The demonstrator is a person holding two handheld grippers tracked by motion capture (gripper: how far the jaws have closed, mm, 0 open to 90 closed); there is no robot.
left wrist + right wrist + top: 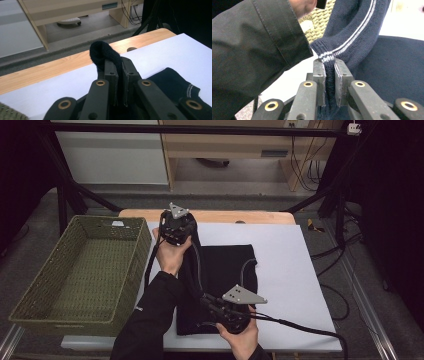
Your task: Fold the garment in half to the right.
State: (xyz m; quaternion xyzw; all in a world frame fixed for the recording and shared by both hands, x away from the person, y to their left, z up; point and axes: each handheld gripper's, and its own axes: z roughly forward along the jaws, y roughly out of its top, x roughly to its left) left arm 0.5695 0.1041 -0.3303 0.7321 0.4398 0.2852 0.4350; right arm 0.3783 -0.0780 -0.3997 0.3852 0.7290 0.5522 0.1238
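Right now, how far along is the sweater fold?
Done: the dark sweater lies on the white sheet, already partly folded into a compact block. In hand: the left hand-held gripper and right hand-held gripper are each shut on a sweater edge, the right one at a striped hem. Left: laying that fold down; probably then into the basket, which holds no sweater.

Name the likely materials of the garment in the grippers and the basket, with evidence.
Sweater: dark navy knitted yarn, probably wool or cotton, matte; ribbed stitches and white stripes show. Basket: olive-green woven cord or wicker, judging by its coarse plaited walls.
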